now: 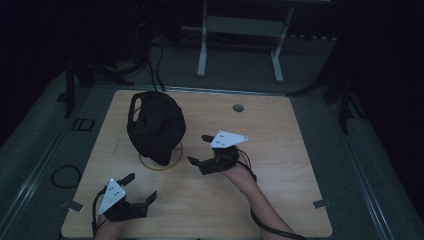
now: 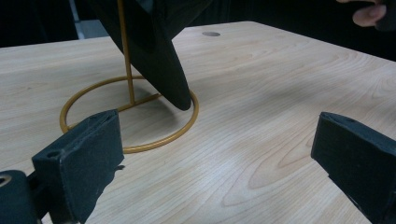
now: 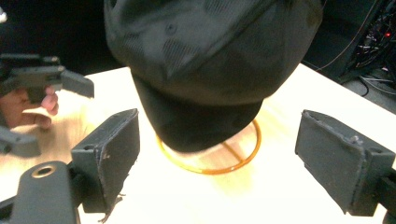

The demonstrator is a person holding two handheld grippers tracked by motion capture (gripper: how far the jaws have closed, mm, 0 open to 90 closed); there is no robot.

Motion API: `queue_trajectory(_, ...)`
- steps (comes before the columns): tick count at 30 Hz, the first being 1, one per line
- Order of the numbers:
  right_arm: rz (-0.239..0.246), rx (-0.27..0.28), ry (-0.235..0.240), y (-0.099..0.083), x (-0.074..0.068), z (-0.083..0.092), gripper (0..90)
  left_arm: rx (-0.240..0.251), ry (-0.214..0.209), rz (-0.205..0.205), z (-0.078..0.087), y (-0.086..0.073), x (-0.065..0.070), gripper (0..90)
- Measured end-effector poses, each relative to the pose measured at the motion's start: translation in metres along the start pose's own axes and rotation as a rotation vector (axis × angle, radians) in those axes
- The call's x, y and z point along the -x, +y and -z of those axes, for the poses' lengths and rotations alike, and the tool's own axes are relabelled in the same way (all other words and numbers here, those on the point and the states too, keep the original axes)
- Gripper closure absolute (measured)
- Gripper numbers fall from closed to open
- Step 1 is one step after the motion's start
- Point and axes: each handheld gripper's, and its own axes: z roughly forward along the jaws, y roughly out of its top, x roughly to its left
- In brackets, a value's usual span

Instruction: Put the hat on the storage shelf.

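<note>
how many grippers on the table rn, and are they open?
2, both open. The left gripper sits at the table's near-left corner, empty. The right gripper is mid-table, just right of the black cap on its gold stand, also empty.

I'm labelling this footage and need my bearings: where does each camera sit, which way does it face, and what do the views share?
High view: above the person's side, looking forward and down on the light wooden table; both forearms, the left gripper and the right gripper show.
Left gripper view: rides the left gripper, facing the black cap's brim and the round gold wire stand.
Right gripper view: rides the right gripper, facing the cap; the other hand appears farther off.
All share cap and stand.
</note>
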Motion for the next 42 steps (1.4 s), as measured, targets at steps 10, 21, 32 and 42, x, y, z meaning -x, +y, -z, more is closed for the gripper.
queue_trajectory(10,0.027,-0.032,0.01,-0.031,-0.009,0.01,14.1,-0.009,0.001,-0.01,-0.001,-0.001,0.001,2.7)
queue_trajectory(21,0.011,-0.058,0.027,-0.055,-0.009,0.021,14.1,-0.031,0.009,-0.015,-0.002,-0.002,0.0,2.7)
queue_trajectory(32,-0.018,-0.096,0.017,-0.084,-0.002,0.037,14.1,-0.035,0.002,-0.007,-0.003,-0.003,0.0,2.7)
queue_trajectory(42,-0.045,-0.108,-0.015,-0.103,0.008,0.056,14.0,-0.041,-0.001,0.0,-0.005,-0.004,0.0,2.7)
